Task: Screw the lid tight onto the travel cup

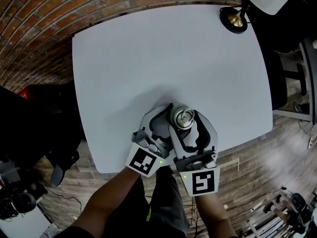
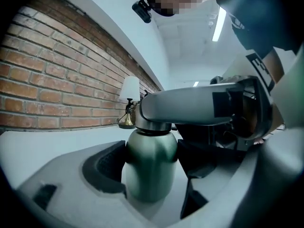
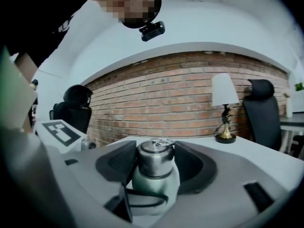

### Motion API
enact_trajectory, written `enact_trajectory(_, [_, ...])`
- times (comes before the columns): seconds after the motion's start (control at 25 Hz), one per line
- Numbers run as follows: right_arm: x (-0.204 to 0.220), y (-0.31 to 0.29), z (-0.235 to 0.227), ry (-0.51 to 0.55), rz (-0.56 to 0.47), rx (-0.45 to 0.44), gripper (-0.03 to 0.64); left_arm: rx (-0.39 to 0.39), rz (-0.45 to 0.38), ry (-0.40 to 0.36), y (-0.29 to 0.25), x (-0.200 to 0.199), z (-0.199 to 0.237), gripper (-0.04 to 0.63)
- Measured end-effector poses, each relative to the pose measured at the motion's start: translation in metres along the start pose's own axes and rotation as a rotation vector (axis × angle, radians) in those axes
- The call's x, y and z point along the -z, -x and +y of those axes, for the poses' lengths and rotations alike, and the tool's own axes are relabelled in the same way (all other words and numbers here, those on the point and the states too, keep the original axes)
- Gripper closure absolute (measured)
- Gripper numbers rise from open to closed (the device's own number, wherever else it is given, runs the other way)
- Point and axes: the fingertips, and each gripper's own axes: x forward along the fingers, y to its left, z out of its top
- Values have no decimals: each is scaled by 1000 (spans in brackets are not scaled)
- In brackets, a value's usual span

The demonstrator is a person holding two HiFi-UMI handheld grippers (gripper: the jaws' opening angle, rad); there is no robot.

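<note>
A green metal travel cup (image 2: 149, 167) stands upright near the front edge of the white table (image 1: 163, 53). My left gripper (image 2: 151, 175) is shut on the cup's body, a dark pad pressed on each side. The steel lid (image 3: 155, 156), with a small wire loop on top, sits on the cup's neck. Higher up, my right gripper (image 3: 156, 161) is round the lid, and its curved pads lie against both sides. In the head view both grippers meet at the cup (image 1: 182, 117), the left one lower down.
A brass-footed lamp (image 1: 234, 19) stands at the table's far right corner. A black office chair (image 3: 263, 110) is beyond the right side, and a brick wall runs behind. The table's front edge (image 1: 148, 170) lies just under the grippers.
</note>
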Motion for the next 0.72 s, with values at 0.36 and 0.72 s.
enact_trajectory(0.36, [4,0,-4,-50,-2,113,365,-9,-14,-2,0,-2,1,255])
enact_trajectory(0.72, [10,15,5,29,80,-192,341,1,-13,2,2,0,0,254])
